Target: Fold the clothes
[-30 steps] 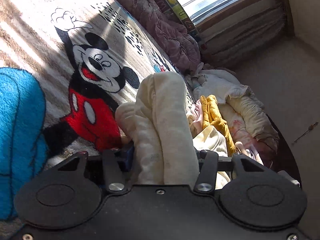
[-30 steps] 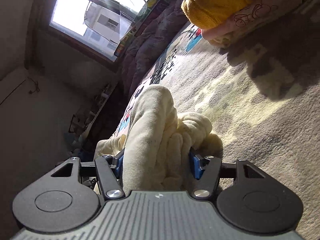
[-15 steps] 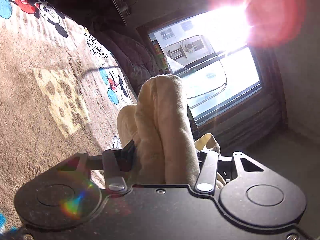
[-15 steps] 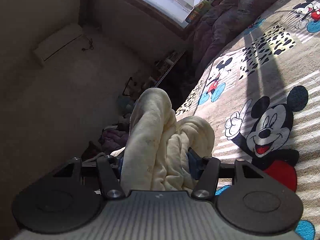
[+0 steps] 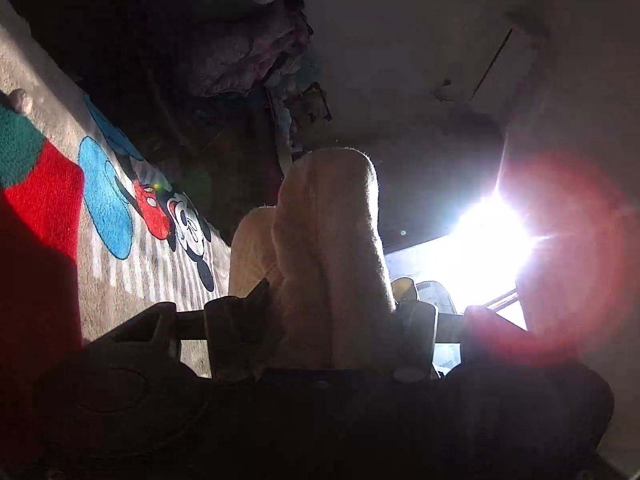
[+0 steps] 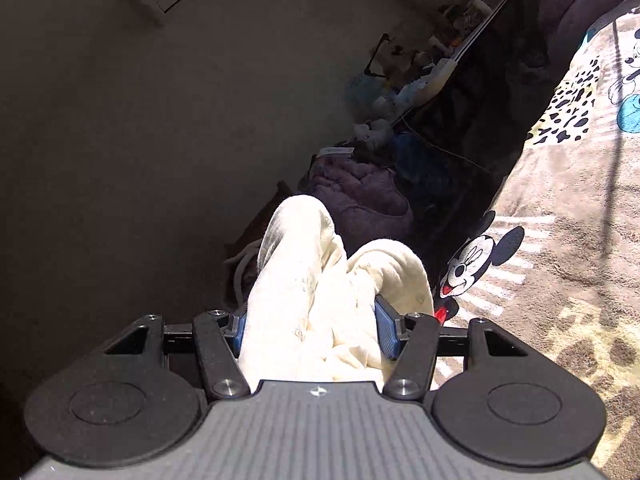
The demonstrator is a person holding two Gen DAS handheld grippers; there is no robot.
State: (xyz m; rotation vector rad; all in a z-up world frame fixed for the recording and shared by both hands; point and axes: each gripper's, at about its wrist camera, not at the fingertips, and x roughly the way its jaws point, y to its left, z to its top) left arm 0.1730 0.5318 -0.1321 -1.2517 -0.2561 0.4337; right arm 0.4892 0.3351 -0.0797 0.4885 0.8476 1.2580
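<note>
left wrist view: the left gripper (image 5: 324,312) is clamped on a bunched fold of the cream garment (image 5: 328,232) — the cloth is raised above the cartoon-mouse blanket (image 5: 120,248), backlit by window glare (image 5: 492,236).
right wrist view: the right gripper (image 6: 312,328) is pinched on the cream garment (image 6: 316,284) between its blue pads (image 6: 386,330) — the bundle is held off the blanket (image 6: 560,240), a purple quilt (image 6: 360,196) seen beyond.

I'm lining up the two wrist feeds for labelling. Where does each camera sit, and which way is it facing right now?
Left wrist: sits behind the left gripper, faces a sun-glared window and dim wall; its dark fingers clamp cream cloth.
Right wrist: sits behind the right gripper, faces a shadowed wall and cluttered shelf; blue pads clamp cream cloth.
Shared: the cloth, cartoon-mouse blanket, purple bedding.
</note>
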